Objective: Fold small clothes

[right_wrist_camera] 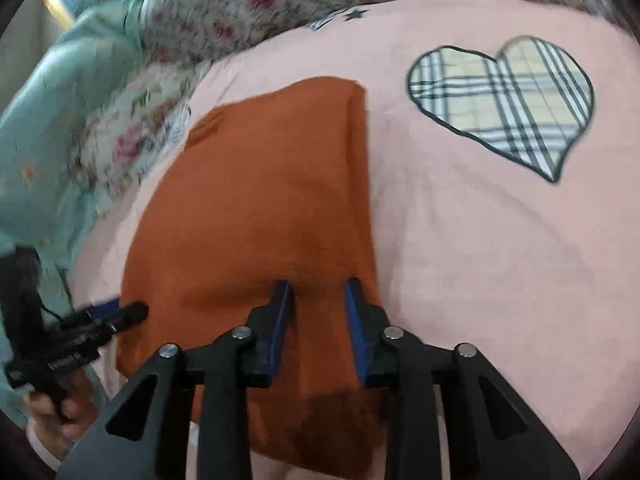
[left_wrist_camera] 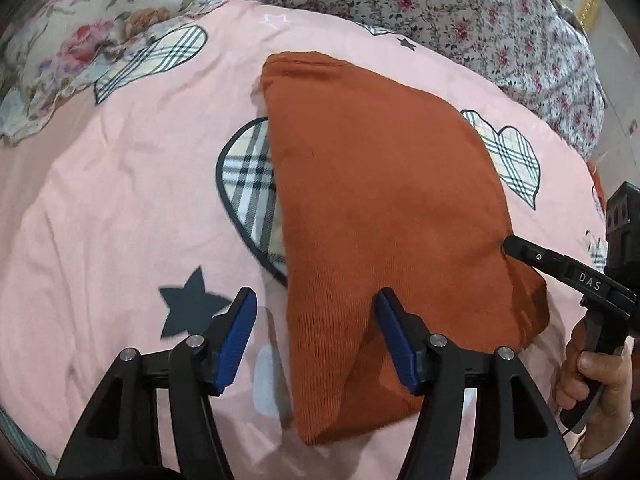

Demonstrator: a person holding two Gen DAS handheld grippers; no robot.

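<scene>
While the folded orange garment [left_wrist_camera: 384, 208] lies flat, both the left claw [left_wrist_camera: 316, 304] and right claw [right_wrist_camera: 319, 290] hover spread over its near edge.

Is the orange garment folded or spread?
Folded: the orange garment lies as a compact layered block with a doubled edge on the pink sheet.

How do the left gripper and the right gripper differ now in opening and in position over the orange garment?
The left gripper stands wide open; the right gripper shows a narrower gap. The left gripper straddles the left edge of the orange garment, one finger over the pink bedsheet; both fingers of the right gripper are over the garment, near its right edge. Both have blue pads and neither visibly clamps cloth.
</scene>
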